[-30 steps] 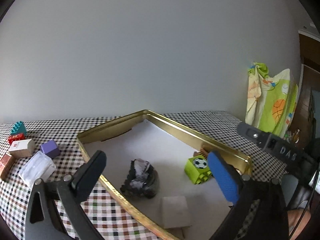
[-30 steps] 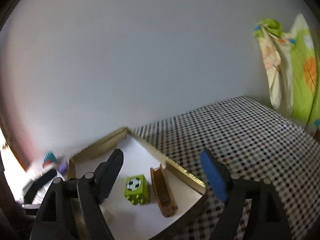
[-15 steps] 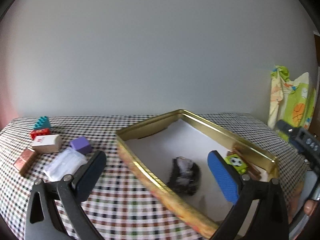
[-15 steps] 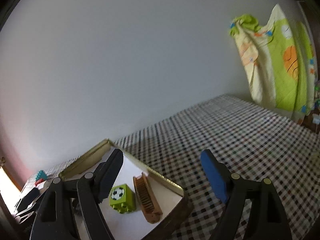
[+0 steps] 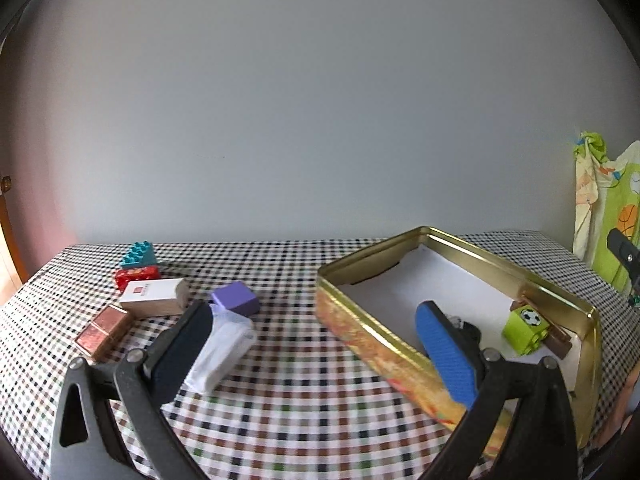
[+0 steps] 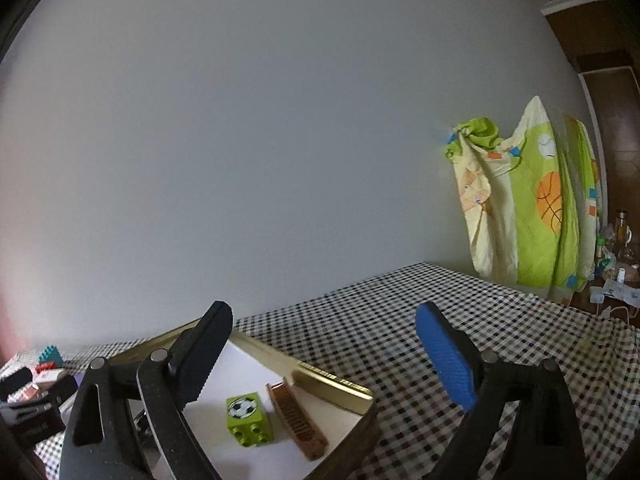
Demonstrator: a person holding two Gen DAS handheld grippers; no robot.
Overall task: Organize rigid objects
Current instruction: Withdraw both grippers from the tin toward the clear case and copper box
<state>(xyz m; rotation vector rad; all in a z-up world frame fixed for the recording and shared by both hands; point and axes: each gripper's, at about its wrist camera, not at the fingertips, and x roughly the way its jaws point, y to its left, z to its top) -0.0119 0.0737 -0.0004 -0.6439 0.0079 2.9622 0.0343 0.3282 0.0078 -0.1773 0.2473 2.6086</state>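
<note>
A gold tin tray (image 5: 352,324) lies on the checked tablecloth, holding a green football brick (image 5: 525,327), a brown comb (image 6: 297,420) and a dark crumpled item (image 5: 464,326). Left of the tray lie a white packet (image 5: 224,350), a purple block (image 5: 236,299), a white box (image 5: 154,297), a copper box (image 5: 105,332), and red (image 5: 136,275) and teal (image 5: 138,254) bricks. My left gripper (image 5: 314,354) is open, empty, between the packet and the tray's near wall. My right gripper (image 6: 324,354), jaws opening and empty, hovers over the tray's far corner (image 6: 352,394).
A grey wall backs the table. A green and yellow cloth (image 6: 532,208) hangs at the right beyond the table edge, with bottles and clutter (image 6: 618,256) behind it. Bare checked tablecloth (image 6: 460,320) stretches right of the tray.
My left gripper has swung left, from over the tray to the loose items beside it. My right gripper has turned right and up, away from the tray, and its jaws have widened.
</note>
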